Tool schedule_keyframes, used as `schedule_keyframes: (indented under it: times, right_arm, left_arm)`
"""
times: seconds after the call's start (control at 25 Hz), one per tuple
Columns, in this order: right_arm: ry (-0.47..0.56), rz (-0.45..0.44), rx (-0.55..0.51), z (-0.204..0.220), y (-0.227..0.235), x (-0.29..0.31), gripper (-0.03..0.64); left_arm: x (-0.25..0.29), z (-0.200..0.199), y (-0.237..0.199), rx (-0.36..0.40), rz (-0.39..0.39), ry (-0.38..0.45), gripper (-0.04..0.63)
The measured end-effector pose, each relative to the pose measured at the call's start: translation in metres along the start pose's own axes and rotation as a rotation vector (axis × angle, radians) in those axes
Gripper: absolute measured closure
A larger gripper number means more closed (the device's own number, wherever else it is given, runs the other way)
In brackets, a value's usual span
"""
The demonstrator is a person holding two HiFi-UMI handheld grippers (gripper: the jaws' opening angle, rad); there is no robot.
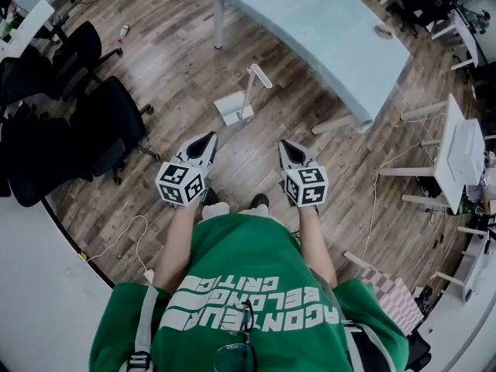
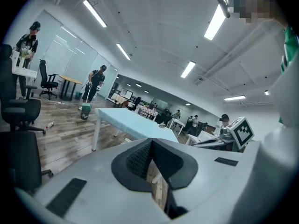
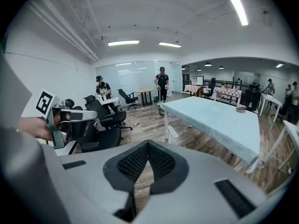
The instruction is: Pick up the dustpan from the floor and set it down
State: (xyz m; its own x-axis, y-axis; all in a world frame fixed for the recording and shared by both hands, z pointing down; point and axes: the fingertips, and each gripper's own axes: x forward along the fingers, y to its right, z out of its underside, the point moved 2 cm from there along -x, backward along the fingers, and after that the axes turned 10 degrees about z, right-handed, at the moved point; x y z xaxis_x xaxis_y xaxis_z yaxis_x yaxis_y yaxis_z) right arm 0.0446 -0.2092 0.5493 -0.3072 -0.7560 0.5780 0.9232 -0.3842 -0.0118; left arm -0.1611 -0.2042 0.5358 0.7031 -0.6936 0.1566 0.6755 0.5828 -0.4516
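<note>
A white dustpan (image 1: 235, 107) stands on the wooden floor (image 1: 170, 60), handle upright, just left of the near end of the pale blue counter (image 1: 325, 29). The left tongs (image 1: 208, 139) and right tongs (image 1: 285, 146) are held side by side on the near side of it, clear of it. Both are pressed together with nothing between them. The dustpan appears untouched, though it is small in view. Black office chairs (image 1: 101, 122) stand to the left.
</note>
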Motion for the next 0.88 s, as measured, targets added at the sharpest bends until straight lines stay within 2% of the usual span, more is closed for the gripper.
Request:
schedule_keyframes:
  times: [0.32,0.56,0.88]
  right_arm:
    - [0.035,-0.033,0.039,0.009,0.033,-0.021,0.609]
    - [0.045,-0.028,0.048,0.022,0.060,-0.034,0.609]
    - [0.050,-0.042,0.028,0.029,0.068,-0.042,0.609]
  left_arm:
    - [0.045,0.007,0.050,0.037,0.064,-0.046,0.603]
    - [0.068,0.016,0.075,0.055,0.078,-0.064,0.602]
    - [0.074,0.022,0.090,0.061,0.077,-0.067,0.603]
